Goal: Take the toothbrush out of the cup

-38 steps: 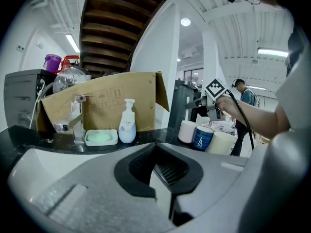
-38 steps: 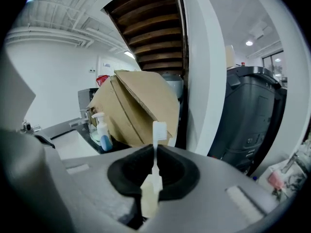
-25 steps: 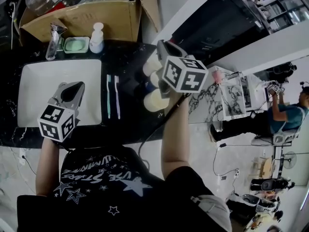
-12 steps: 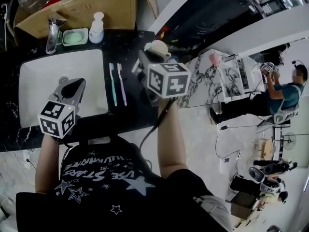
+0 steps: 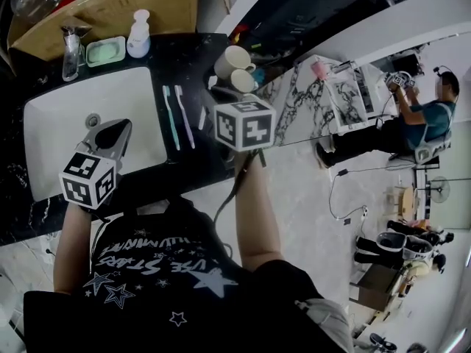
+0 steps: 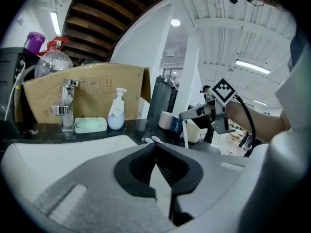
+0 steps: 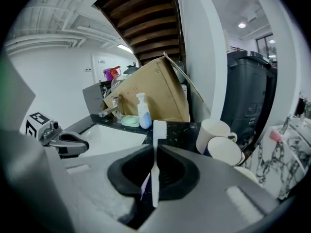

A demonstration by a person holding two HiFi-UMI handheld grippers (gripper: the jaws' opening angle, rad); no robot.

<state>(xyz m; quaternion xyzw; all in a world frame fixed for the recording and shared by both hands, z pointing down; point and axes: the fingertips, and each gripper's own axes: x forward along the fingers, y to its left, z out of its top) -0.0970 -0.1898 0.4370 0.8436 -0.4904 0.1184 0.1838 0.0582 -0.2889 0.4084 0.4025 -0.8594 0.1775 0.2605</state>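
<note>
Since a second ago, the right gripper (image 7: 155,148) has been drawn back from the cups (image 5: 234,63) and brought lower over the dark counter (image 5: 188,57), and the toothbrush (image 7: 156,169) has been carried along with it. That white toothbrush is clamped by its handle between the right jaws, which are closed almost fully on it, and its bristled head is pushed out beyond the tips. It is held over the counter just beside a green brush (image 5: 171,118) and a purple brush (image 5: 185,118), which are laid side by side next to the sink (image 5: 59,138). It is kept well clear of the cups, which are left grouped at the back of the counter. Whether its tip touches the counter cannot be told. The left gripper (image 6: 155,148) has hardly been shifted. It is held over the near right part of the sink, its jaws are pressed together, and nothing is held between them. Behind the sink, a tap (image 5: 70,46), a soap dish (image 5: 105,51) and a pump bottle (image 5: 137,35) are lined up in front of a cardboard box (image 5: 110,9).
</note>
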